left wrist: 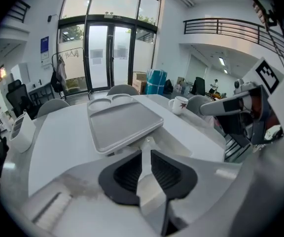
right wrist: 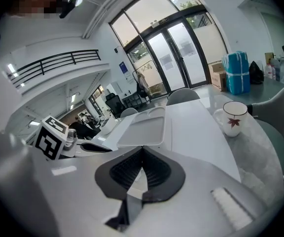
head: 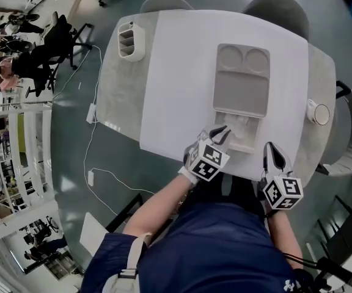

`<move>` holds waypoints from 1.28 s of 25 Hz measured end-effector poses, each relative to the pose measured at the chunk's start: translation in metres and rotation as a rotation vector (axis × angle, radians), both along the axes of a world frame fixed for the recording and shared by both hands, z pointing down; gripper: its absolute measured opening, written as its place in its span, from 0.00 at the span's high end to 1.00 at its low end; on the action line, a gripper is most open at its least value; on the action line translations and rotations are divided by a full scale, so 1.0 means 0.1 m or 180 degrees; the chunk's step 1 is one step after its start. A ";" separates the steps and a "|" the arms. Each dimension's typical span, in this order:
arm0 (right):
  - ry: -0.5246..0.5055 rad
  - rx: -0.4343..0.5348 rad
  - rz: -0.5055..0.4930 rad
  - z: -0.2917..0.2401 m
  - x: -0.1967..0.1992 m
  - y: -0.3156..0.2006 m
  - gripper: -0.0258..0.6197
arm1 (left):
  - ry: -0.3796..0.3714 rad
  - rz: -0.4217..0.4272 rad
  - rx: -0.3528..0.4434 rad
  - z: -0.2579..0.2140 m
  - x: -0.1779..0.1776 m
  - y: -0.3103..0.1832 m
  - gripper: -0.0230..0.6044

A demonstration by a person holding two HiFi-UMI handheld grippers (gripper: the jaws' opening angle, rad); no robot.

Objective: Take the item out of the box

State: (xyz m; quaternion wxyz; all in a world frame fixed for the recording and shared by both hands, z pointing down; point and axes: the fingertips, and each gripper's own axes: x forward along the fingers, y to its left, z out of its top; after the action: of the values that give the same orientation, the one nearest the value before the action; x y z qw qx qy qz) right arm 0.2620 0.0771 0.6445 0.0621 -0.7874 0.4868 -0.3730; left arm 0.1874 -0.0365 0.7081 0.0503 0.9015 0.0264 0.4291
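The item (head: 239, 127) shows only as a pale shape in the uncovered near end of the box (head: 251, 145); it is too washed out to name. The grey lid (head: 242, 81) lies pushed toward the far side and covers the rest of the box. The left gripper (head: 223, 130) points down into that open end with a narrow gap between its jaws and nothing between them; I cannot tell whether it touches the item. The right gripper (head: 270, 146) hangs just beside the box's near right corner, its jaws together and empty. A mug (head: 318, 113) stands to the right of the box on the table (head: 118, 112), well clear of the work.

The step in hand looks like the reach for the item, with no grip made. Next, the left jaws likely need to sink around the item and close squarely on it, then lift straight up so it clears the box wall and the lid's edge. The right gripper could steady the box if it starts to rise too.
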 end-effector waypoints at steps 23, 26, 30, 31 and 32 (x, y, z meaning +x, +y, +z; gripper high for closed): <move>-0.0118 -0.0048 0.0016 0.16 0.12 0.09 0.96 | -0.1269 0.0879 0.0484 0.85 0.12 0.28 0.76; -0.0108 -0.0060 0.0041 0.17 0.16 0.12 0.96 | -0.1393 0.0908 0.0471 0.88 0.11 0.28 0.76; -0.0119 -0.0065 0.0050 0.20 0.18 0.13 0.96 | -0.1507 0.1026 0.0507 0.94 0.12 0.29 0.80; -0.0129 -0.0067 0.0046 0.20 0.18 0.12 0.96 | -0.1522 0.1081 0.0539 0.94 0.12 0.29 0.83; -0.0140 -0.0074 0.0043 0.21 0.17 0.12 0.96 | -0.1527 0.1126 0.0562 0.94 0.13 0.30 0.86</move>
State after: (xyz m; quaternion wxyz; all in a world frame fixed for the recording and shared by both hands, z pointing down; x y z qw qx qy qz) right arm 0.2793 0.0893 0.6650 0.0661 -0.7830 0.4756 -0.3954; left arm 0.2003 -0.0067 0.8025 -0.0988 0.7568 0.1328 0.6323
